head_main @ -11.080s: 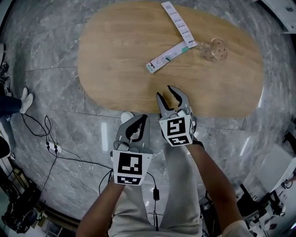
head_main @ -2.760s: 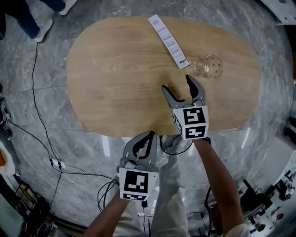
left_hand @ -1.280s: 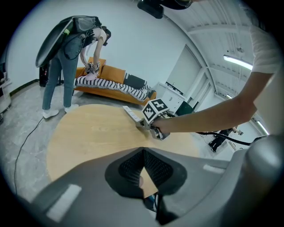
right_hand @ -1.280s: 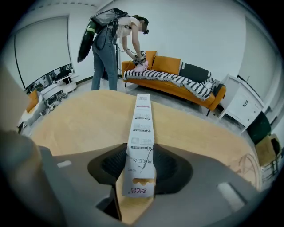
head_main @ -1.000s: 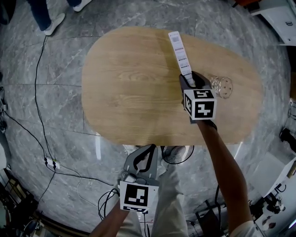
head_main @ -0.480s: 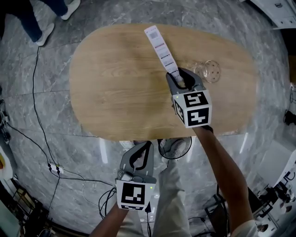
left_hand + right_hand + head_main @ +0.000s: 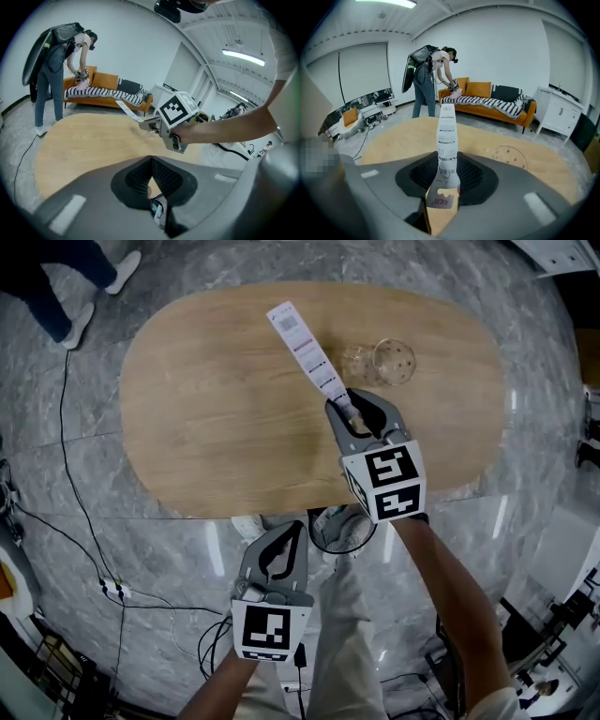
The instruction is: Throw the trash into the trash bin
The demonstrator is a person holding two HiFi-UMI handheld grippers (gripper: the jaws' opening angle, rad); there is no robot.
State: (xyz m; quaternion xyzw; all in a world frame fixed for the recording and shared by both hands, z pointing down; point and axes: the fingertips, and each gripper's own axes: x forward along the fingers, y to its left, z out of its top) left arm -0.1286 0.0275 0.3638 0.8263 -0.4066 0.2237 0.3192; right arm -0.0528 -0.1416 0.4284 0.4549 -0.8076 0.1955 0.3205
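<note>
Wrapper strip (image 7: pixel 307 354), likely light and floppy, best pinched near its end. Right tongs (image 7: pixel 349 409) just closing, clamped on that end; left tongs (image 7: pixel 291 529) together, empty.

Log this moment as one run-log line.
right gripper: jaws just been closing, shut on long white printed wrapper strip | left gripper: shut, empty | clear plastic cup: on oval wooden table

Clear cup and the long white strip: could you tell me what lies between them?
Only bare tabletop separates cup and strip, per the head view.
</note>
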